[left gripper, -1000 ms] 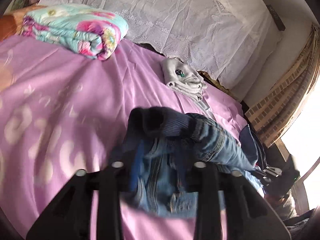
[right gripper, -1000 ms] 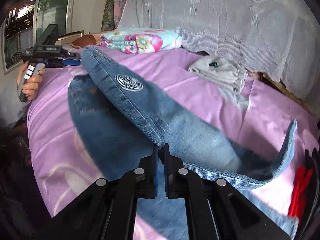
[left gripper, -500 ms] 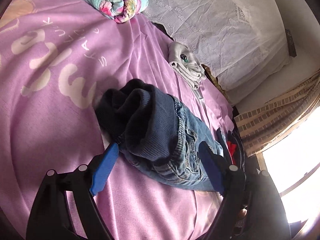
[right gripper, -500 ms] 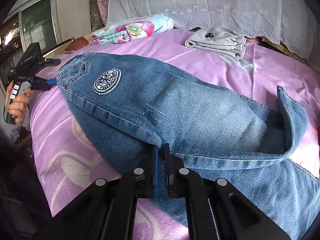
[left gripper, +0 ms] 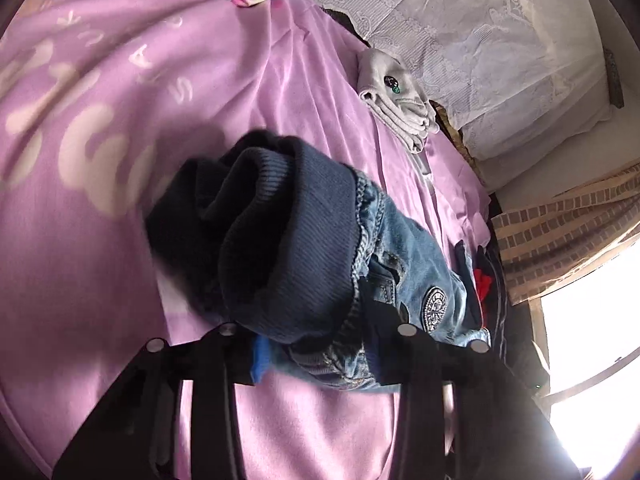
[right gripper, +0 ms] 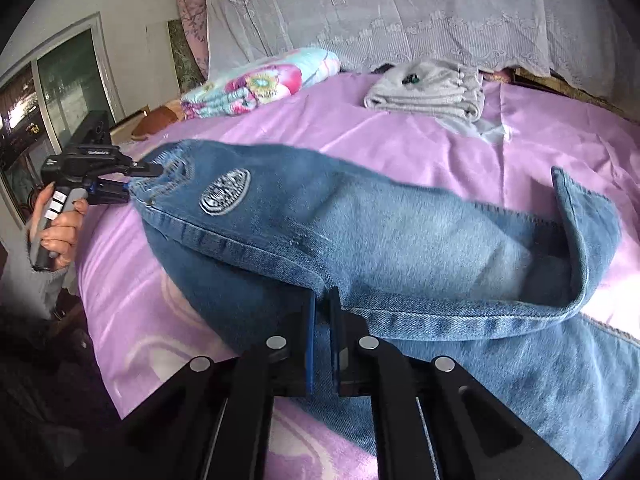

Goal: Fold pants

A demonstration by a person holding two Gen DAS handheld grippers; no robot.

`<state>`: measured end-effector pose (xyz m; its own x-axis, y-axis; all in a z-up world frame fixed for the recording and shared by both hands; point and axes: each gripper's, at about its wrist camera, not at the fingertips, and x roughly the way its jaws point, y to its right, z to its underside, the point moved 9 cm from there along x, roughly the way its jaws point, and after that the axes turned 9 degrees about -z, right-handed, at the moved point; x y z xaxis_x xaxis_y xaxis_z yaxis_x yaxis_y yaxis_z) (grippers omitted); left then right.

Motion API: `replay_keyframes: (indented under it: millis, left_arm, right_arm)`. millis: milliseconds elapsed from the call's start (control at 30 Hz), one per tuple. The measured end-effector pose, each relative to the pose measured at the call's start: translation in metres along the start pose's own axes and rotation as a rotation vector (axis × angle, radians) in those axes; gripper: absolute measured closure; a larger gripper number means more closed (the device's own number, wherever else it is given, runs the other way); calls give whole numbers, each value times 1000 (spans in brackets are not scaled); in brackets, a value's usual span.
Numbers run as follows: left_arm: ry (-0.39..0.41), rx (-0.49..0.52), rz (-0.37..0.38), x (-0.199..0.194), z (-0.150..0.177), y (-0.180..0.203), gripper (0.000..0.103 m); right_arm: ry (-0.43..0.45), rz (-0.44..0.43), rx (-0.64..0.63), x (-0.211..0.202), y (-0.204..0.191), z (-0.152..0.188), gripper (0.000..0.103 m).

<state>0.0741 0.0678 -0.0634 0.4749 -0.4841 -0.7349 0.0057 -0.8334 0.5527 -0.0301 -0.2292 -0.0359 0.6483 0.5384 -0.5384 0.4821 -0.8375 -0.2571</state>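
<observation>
Gripping the waist end, the left gripper [left gripper: 316,356] has its jaws narrowed around the bunched waistband of the pants [right gripper: 400,236], which lie across the purple bedsheet [right gripper: 420,140] with one leg doubled over the other. The right gripper [right gripper: 322,344] is clamped onto the side seam at mid-leg. Denim of this weight is judged heavy, limp and non-slippery; it will sag between the two holds, so take it at stitched seams and the waistband, where the layers are thickest. The waistband [left gripper: 296,248] is dark ribbed knit, soft and stretchy; the legs are faded blue twill with a round embroidered patch [right gripper: 225,191]. The hem [right gripper: 580,240] curls upright. A folded grey garment [right gripper: 428,90] and a floral blanket [right gripper: 260,80] lie well apart.
</observation>
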Motion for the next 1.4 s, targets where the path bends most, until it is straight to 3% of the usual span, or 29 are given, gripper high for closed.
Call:
replay_keyframes:
  millis: [67, 133, 200, 267, 300, 333, 367, 400, 433, 533, 767, 867, 900, 967, 1067, 1100, 1133, 1233, 1267, 1300, 1400]
  left_arm:
    - [70, 60, -41, -11, -31, 15, 74]
    - [120, 97, -25, -25, -56, 29, 75]
    - [102, 136, -35, -23, -63, 31, 75]
    - [46, 123, -78, -9, -50, 13, 75]
    - [12, 108, -84, -2, -38, 0, 75]
    - [-18, 78, -63, 3, -25, -14, 75]
    - [-38, 34, -27, 5, -13, -26, 75]
    - [-40, -2, 18, 4, -7, -33, 75]
    - [-32, -27, 55, 1, -4, -37, 75]
    - [-12, -30, 50, -5, -3, -35, 75]
    - [43, 64, -61, -31, 8, -32, 73]
    - [114, 92, -207, -58, 10, -43, 75]
    - [135, 98, -220, -66, 11, -43, 75]
    - [146, 103, -149, -75, 7, -27, 74]
    - [139, 194, -74, -62, 2, 17, 65]
    - [133, 224, -74, -51, 1, 30, 57]
    - [121, 252, -78, -38, 0, 39, 54]
    - [84, 260, -188, 4, -5, 33, 55]
    - [77, 257, -210, 10, -4, 27, 62]
    - [78, 251, -199, 9, -3, 23, 65]
    - [51, 216, -145, -4, 4, 12, 65]
  right_arm:
    - [58, -32, -36, -14, -14, -24, 103]
    - [56, -54, -76, -18, -31, -31, 103]
    - [0, -32, -118, -8, -37, -19, 103]
    - [-26, 19, -157, 0, -33, -8, 102]
    - [-50, 19, -159, 6, -31, -3, 96]
    - [-67, 17, -151, 9, -28, -1, 71]
    - [-66, 10, -146, 10, -29, 1, 57]
    - [-70, -13, -144, 10, -31, 2, 49]
    - [-81, -38, -127, 10, -34, 6, 49]
    - [-72, -141, 59, 0, -22, 15, 50]
    - [56, -187, 629, -16, 55, 43, 48]
    - [94, -241, 799, -9, 74, 44, 43]
    - [104, -250, 842, -5, 78, 43, 43]
    - [108, -244, 902, 3, 85, 40, 42]
    - [102, -199, 951, 12, 94, 40, 50]
    - [92, -185, 946, 15, 94, 41, 77]
    - [95, -187, 943, 14, 93, 41, 92]
    - [114, -204, 842, -11, 70, 33, 97]
    - [109, -235, 817, -22, 59, 32, 97]
    - [98, -235, 801, -30, 54, 35, 98]
    - [-12, -130, 774, -28, 47, 82, 98]
